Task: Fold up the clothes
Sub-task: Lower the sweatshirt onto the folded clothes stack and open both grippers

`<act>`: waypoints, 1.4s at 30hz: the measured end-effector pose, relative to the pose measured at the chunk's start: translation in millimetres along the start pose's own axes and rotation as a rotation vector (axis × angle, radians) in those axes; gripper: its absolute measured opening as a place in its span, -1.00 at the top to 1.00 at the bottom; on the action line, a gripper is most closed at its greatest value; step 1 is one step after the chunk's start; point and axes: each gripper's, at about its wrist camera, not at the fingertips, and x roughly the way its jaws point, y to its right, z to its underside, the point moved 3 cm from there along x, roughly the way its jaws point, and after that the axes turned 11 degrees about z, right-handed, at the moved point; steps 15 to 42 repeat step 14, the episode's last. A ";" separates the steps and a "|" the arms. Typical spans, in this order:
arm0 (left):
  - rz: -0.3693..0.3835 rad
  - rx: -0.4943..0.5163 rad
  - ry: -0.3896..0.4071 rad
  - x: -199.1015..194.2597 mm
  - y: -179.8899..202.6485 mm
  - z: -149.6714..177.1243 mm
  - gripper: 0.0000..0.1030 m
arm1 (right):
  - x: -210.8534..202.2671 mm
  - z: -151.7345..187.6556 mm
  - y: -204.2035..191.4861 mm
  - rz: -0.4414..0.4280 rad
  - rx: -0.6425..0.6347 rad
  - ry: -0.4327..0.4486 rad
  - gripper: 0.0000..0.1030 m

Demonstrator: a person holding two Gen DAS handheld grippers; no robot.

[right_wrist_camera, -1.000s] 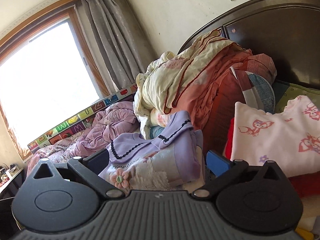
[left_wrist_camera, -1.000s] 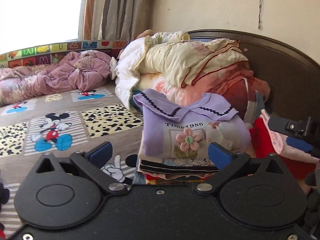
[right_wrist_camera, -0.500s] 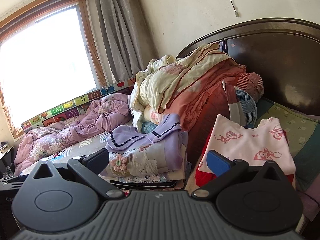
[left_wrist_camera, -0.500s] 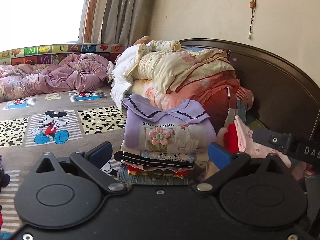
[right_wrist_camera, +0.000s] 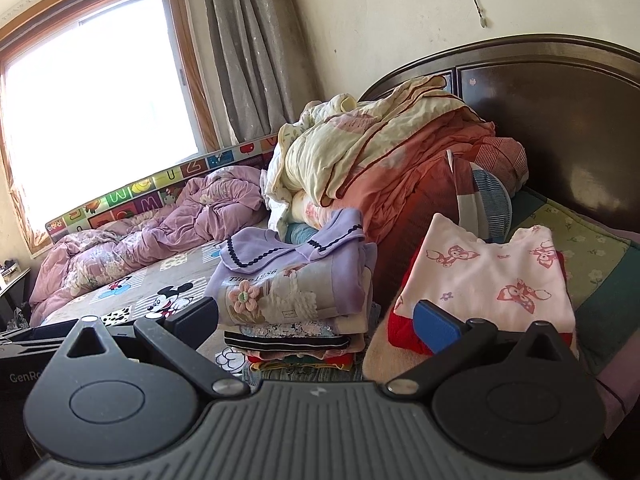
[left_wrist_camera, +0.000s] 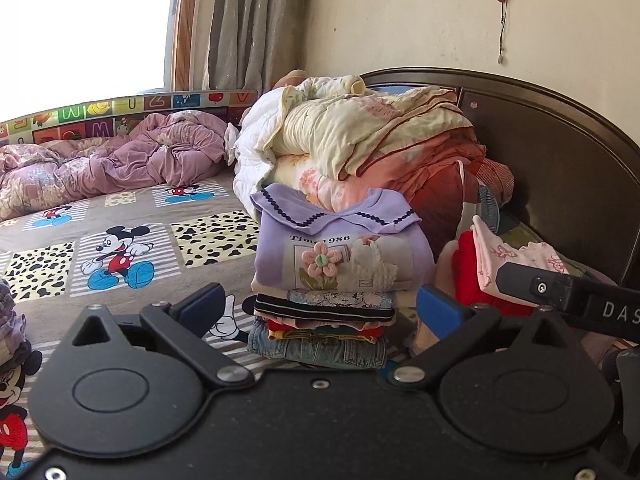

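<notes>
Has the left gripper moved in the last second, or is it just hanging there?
Yes. The left gripper has backed away from the clothes stack: the stack looks smaller and farther off, and more headboard shows.

Lilac top point(left_wrist_camera: 340, 256) with navy scalloped trim, pale pink fox-print garment point(right_wrist_camera: 488, 276), Mickey-patterned bedsheet point(left_wrist_camera: 120, 256)

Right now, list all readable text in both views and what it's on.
"Time 1986": printed on the purple top on the clothes stack.
"DAS": cut off by the frame edge, on the right hand-held gripper seen from the left wrist view.
"GenRo": cut off, on the left hand-held gripper seen from the right wrist view.
"W", "Z", "M", "U", "V": letter tiles on the mat under the window.
Small tag on the top's white patch: too small to read.
</notes>
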 end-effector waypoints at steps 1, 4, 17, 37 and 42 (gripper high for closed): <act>-0.004 0.002 -0.001 -0.4 -0.3 0.5 -0.99 | -0.1 0.2 0.6 -0.001 0.001 -0.004 -1.00; -0.019 0.008 -0.003 -1.5 -1.0 1.7 -0.99 | -1.1 -0.3 1.7 0.002 0.002 -0.004 -1.00; -0.020 0.009 0.002 -6.8 0.1 2.8 -0.99 | -3.5 -0.8 0.5 -0.008 0.005 -0.019 -1.00; -0.020 0.009 0.002 -6.8 0.1 2.8 -0.99 | -3.5 -0.8 0.5 -0.008 0.005 -0.019 -1.00; -0.020 0.009 0.002 -6.8 0.1 2.8 -0.99 | -3.5 -0.8 0.5 -0.008 0.005 -0.019 -1.00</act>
